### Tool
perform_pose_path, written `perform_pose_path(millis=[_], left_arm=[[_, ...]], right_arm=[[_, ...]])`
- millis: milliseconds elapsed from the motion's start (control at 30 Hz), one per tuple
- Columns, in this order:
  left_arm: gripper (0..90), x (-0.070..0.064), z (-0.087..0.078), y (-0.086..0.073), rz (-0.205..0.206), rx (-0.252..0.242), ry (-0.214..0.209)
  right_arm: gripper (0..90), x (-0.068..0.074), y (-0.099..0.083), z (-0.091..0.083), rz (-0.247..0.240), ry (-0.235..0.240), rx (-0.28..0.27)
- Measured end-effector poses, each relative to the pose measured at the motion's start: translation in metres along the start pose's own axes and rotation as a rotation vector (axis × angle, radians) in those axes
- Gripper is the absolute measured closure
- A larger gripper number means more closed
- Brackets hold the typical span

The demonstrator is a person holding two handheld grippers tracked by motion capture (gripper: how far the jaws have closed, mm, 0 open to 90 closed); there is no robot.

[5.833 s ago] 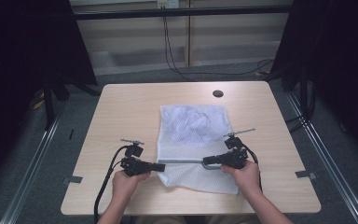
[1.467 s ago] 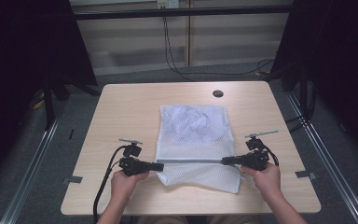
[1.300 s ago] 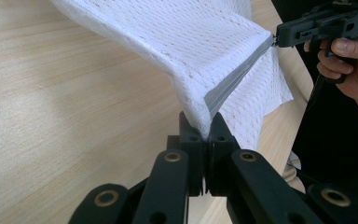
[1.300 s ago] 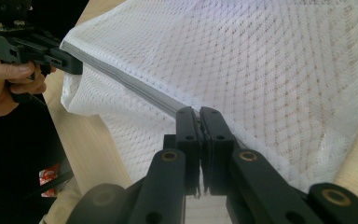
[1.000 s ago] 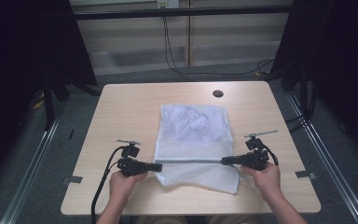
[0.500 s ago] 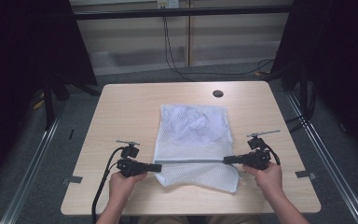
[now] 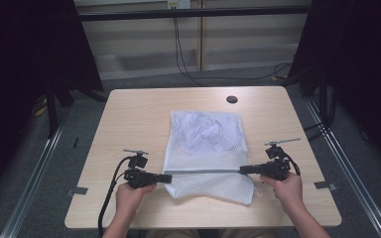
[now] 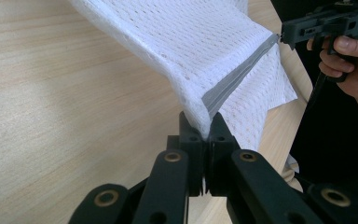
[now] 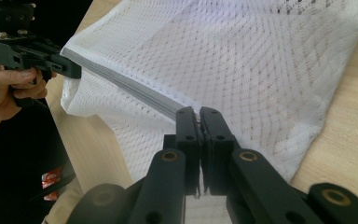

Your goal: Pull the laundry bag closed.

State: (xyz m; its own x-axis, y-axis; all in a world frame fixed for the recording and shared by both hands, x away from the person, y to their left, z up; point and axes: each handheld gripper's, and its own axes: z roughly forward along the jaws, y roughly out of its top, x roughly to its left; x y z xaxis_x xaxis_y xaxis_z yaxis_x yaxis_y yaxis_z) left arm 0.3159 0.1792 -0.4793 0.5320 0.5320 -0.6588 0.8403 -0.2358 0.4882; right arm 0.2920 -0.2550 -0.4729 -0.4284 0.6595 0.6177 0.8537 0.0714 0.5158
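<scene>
Both the left gripper [image 8: 204,133] and the right gripper [image 9: 199,116] were clamped on opposite ends of the mesh bag's [image 7: 206,144] grey zipper strip [image 7: 206,171], pulling it taut between them, likely to keep it straight for zipping.

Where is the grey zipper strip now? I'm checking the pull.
In the high view, the grey zipper strip spans the mesh bag's near part, between both claws.

The table [image 7: 129,114] is light wood with rounded corners. A dark round hole [image 7: 231,99] sits near its far edge, toward one o'clock. Black cables [image 7: 178,44] hang down the wall panel at twelve o'clock. Metal floor rails [image 7: 30,173] run along nine and three o'clock. Black curtains [image 7: 25,49] stand at ten and two o'clock.
</scene>
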Motion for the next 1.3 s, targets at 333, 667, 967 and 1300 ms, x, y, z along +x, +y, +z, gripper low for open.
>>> perform_pose_path(millis=[333, 667, 967, 1300], left_arm=[[88.4, -0.001, 0.001, 0.0, -0.005, -0.003, -0.004], [88.3, -0.001, 0.001, 0.0, 0.001, 0.003, -0.004], [88.3, 0.0, 0.001, 0.0, 0.002, -0.002, -0.004], [88.3, -0.001, 0.001, 0.0, -0.007, -0.004, -0.01]], right_arm=[[86.5, 0.001, 0.0, -0.003, -0.008, -0.012, 0.011], [86.5, 0.0, -0.001, -0.005, -0.007, -0.009, 0.004], [86.5, -0.001, -0.002, -0.007, -0.005, -0.014, -0.002], [86.5, -0.006, -0.003, -0.012, 0.002, -0.022, -0.012]])
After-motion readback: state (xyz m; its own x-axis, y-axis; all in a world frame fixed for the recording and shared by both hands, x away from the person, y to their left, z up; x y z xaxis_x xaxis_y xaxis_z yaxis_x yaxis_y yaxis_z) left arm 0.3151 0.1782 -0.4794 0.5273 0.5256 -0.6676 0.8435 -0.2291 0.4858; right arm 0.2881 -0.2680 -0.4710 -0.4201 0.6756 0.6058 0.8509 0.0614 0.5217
